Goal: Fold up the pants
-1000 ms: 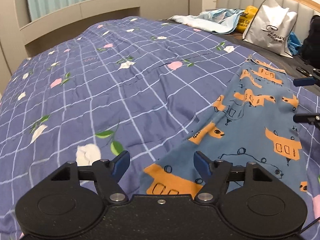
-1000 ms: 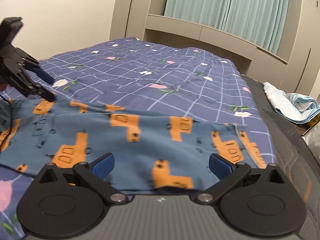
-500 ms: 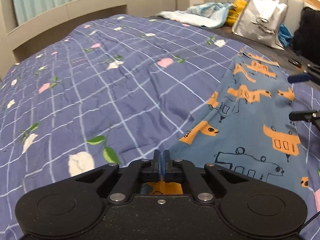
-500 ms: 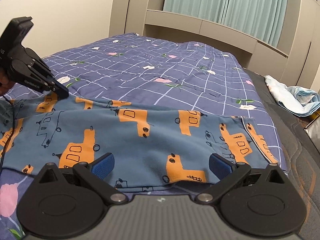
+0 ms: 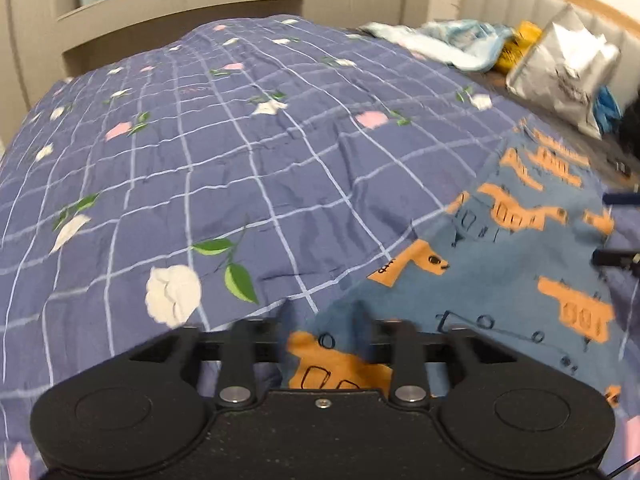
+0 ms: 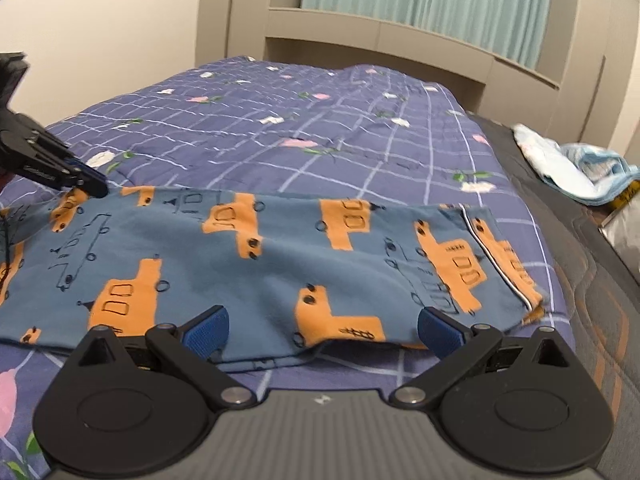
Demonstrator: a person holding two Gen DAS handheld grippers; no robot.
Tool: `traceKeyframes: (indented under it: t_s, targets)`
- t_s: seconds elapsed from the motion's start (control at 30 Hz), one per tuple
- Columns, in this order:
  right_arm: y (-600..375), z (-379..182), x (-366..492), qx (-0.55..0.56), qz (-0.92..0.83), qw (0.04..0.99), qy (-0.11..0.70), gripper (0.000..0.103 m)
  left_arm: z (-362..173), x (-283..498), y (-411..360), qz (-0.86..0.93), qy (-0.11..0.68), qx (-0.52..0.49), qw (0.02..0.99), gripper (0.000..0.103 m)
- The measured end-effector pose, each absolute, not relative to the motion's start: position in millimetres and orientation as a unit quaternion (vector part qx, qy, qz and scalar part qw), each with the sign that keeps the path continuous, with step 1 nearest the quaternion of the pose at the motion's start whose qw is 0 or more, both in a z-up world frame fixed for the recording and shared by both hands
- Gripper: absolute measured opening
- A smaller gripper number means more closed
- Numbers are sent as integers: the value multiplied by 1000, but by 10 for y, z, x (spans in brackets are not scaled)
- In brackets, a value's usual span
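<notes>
The left tongs (image 5: 322, 316), pinched together on the near corner of the blue cotton pants printed with orange trucks (image 6: 280, 256) half a second ago, now stand apart and blurred, the corner released. The pants lie flat on the purple checked floral quilt (image 5: 240, 160). The right tongs (image 6: 322, 326) hover spread at the opposite edge, likely ready for the next fold.

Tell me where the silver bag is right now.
The silver bag sits at the upper right of the left wrist view, against the padded headboard, beyond the pants and right of the crumpled light blue cloth.
</notes>
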State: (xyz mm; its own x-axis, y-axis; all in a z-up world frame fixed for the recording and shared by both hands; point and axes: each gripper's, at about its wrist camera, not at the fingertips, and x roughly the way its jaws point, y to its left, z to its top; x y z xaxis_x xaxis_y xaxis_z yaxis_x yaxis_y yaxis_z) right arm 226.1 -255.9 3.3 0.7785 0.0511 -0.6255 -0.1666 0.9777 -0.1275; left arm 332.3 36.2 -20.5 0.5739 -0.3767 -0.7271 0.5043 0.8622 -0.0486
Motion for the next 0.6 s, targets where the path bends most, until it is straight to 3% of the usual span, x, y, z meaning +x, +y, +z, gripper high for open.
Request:
traceKeyframes:
  t_s: [0.03, 0.33, 0.6]
  targets:
    - [-2573, 29, 2262, -85, 55, 939, 328, 103, -160, 3281, 402, -243, 384, 75, 887, 66]
    - [-2565, 116, 2011, -43, 55, 949, 308, 103, 338, 2580, 1132, -135, 328, -14, 935, 101]
    - [-2228, 161, 1732, -19, 88, 953, 290, 103, 250, 1662, 1894, -2, 319, -105, 942, 102]
